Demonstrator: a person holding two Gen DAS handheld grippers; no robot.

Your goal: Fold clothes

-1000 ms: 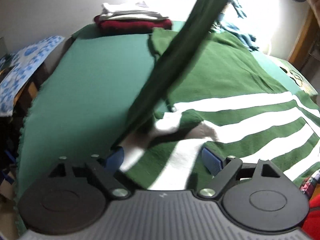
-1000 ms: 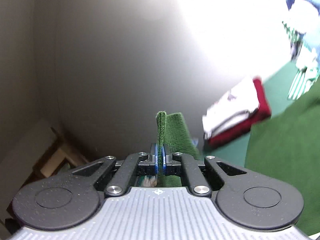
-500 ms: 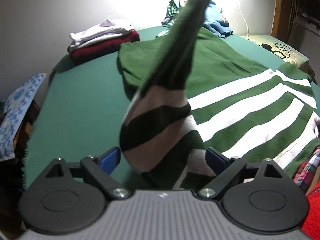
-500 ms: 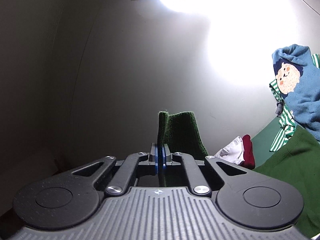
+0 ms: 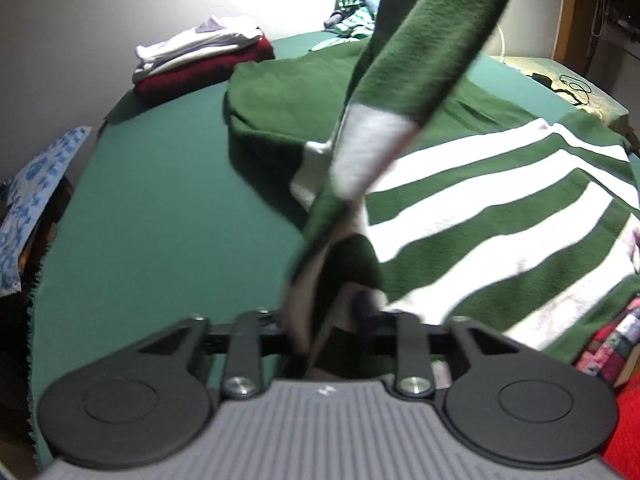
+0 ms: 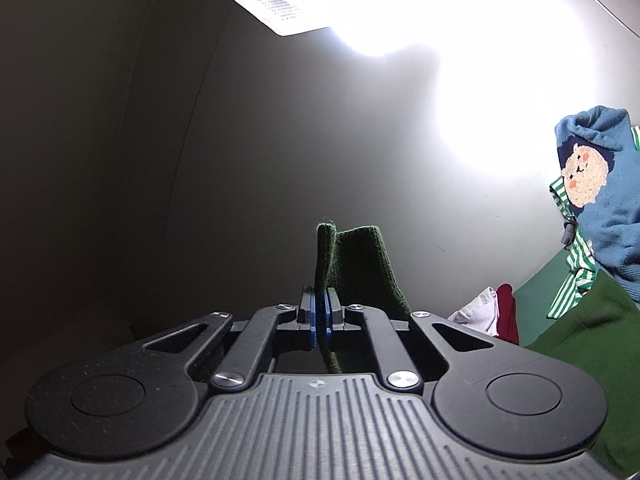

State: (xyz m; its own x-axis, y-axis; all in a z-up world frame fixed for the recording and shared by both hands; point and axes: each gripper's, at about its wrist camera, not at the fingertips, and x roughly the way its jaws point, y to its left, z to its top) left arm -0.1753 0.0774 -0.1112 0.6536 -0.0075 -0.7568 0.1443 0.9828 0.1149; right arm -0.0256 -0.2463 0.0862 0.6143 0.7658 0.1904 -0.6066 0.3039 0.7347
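A green sweater with white stripes point(image 5: 500, 200) lies spread on the green table point(image 5: 160, 220). One sleeve point(image 5: 420, 60) is lifted and stretched diagonally up to the top right. My left gripper point(image 5: 320, 312) is closing around the sleeve's lower, striped end; the cloth hides the fingertips and the view is blurred. My right gripper point(image 6: 320, 312) is shut on the sleeve's green cuff point(image 6: 352, 268) and holds it high, facing the wall.
A folded pile of white and dark red clothes point(image 5: 204, 56) sits at the table's far left corner and shows in the right wrist view point(image 6: 492, 312). Blue and striped garments point(image 6: 600, 208) lie at the far edge. A bright lamp glares on the wall. Plaid and red cloth point(image 5: 612, 344) lies at right.
My left gripper's jaws have narrowed from wide open onto the sleeve's striped end. My right gripper has raised the cuff higher and tilted up toward the wall.
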